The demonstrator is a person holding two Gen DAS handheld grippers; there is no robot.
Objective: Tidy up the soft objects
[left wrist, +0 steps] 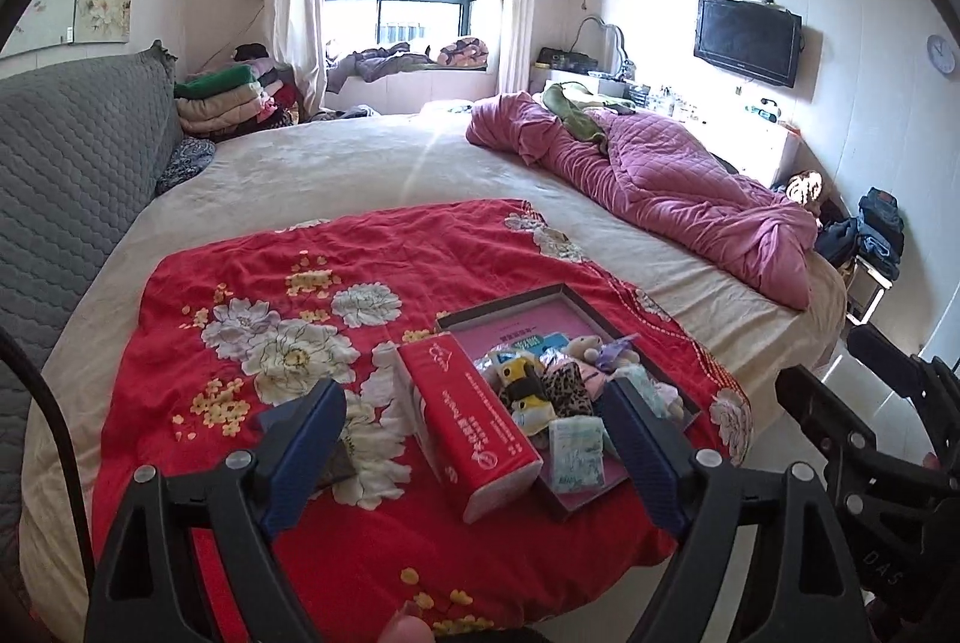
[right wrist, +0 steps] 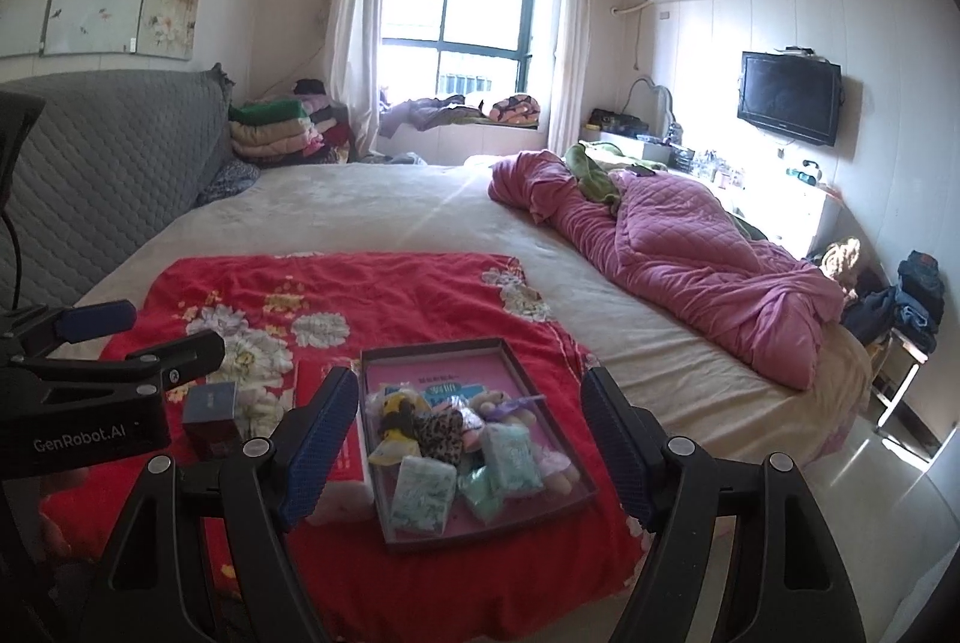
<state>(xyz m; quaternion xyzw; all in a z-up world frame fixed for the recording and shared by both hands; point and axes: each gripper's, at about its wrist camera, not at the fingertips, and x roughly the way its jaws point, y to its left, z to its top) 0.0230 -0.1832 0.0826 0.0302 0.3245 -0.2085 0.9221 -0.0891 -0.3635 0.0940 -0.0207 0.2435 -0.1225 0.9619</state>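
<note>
A shallow dark box with a pink bottom [right wrist: 432, 373] [left wrist: 528, 322] lies on a red flowered cloth [right wrist: 360, 289] [left wrist: 252, 271] on the bed. In it are small plush toys [right wrist: 420, 424] [left wrist: 540, 385] and pale green tissue packs [right wrist: 423, 493] [left wrist: 576, 454]. A red tissue pack [left wrist: 480, 433] lies along the box's left side. A small dark red box [right wrist: 210, 415] stands further left. My left gripper [left wrist: 474, 457] is open and empty above the red pack. My right gripper [right wrist: 468, 439] is open and empty above the box.
A pink quilt [right wrist: 690, 253] is bunched on the right half of the bed. A grey padded headboard [left wrist: 72, 175] runs along the left. Folded blankets [right wrist: 276, 132] are stacked by the window. The left gripper's body [right wrist: 84, 403] shows at the left of the right wrist view.
</note>
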